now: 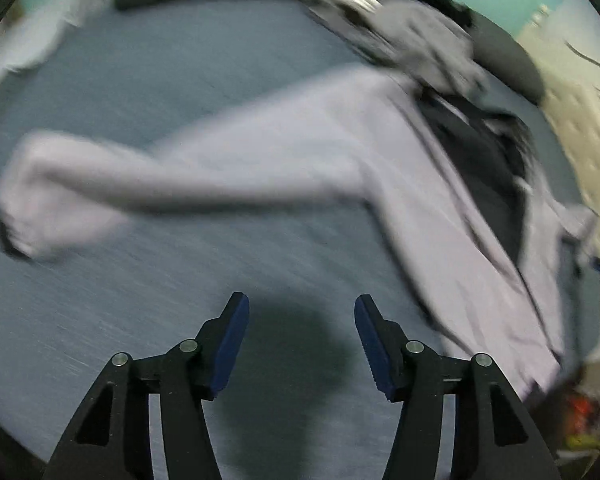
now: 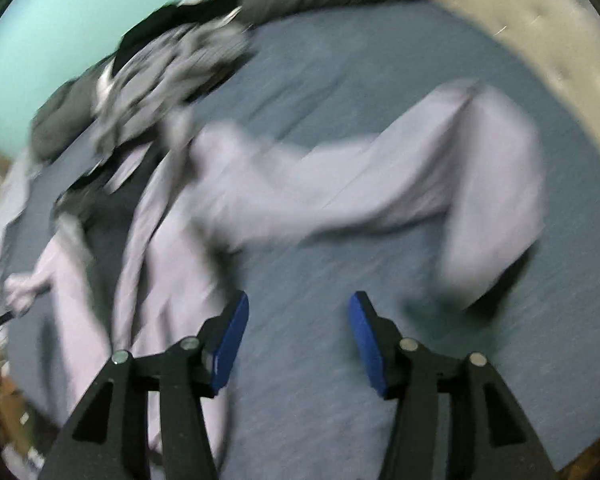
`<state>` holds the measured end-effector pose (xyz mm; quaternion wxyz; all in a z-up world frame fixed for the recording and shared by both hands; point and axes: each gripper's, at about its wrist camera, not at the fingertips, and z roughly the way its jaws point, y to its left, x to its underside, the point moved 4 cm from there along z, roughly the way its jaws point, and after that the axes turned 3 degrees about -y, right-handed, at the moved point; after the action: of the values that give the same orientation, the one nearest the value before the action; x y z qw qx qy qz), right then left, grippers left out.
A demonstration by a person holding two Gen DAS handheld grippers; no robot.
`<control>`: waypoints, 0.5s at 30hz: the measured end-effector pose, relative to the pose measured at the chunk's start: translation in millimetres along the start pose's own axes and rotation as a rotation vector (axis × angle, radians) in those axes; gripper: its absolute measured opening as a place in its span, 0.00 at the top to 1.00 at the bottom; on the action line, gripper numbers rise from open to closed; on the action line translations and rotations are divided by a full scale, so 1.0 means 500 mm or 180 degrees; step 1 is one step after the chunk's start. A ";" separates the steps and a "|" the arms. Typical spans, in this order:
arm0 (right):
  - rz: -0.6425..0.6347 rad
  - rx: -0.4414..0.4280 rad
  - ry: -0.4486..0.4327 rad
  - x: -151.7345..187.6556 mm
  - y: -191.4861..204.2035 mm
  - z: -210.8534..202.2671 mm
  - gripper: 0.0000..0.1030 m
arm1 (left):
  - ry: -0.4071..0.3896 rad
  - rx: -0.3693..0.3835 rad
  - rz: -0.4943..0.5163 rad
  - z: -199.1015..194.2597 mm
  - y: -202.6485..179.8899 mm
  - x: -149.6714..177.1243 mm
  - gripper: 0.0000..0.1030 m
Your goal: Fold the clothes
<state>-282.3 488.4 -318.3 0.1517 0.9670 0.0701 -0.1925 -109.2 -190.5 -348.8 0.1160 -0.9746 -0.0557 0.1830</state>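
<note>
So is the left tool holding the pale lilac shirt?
No, the left tool is open over the blue-grey bed sheet, with the pale lilac shirt lying beyond it.

The pale shirt (image 1: pixel 284 152) is soft, matt cloth. The blue bed sheet (image 1: pixel 148 80) looks like rough woven cloth. The left claw (image 1: pixel 302 320) has matt black plastic arms with shiny metal pins.

bare sheet (image 1: pixel 148 80) ahead, garment (image 1: pixel 300 152) across

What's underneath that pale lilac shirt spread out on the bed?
Mostly the blue bedsheet. Along one edge the lilac shirt overlaps a dark garment from the clothes pile. What else lies beneath the shirt is covered, and the blur hides detail.
</note>
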 end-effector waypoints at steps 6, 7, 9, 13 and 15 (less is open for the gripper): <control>-0.0103 -0.0460 0.0621 0.182 0.121 0.087 0.42 | 0.0512 0.0567 0.0226 0.106 -0.206 0.148 0.42; -0.0094 -0.0478 0.0670 0.201 0.129 0.093 0.42 | 0.0578 0.0618 0.0258 0.118 -0.233 0.170 0.41; -0.0072 -0.0514 0.0764 0.236 0.145 0.105 0.40 | 0.0653 0.0686 0.0254 0.132 -0.263 0.197 0.37; -0.0024 -0.0567 0.0919 0.298 0.169 0.124 0.39 | 0.0737 0.0828 0.0056 0.152 -0.292 0.226 0.36; 0.0000 -0.0568 0.0981 0.317 0.173 0.128 0.38 | 0.0751 0.0908 -0.0035 0.162 -0.302 0.237 0.35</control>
<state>-142.9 398.7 -414.0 0.2243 0.9677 0.1093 -0.0350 -39.1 -9.9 -425.9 0.2598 -0.9627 -0.0205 0.0728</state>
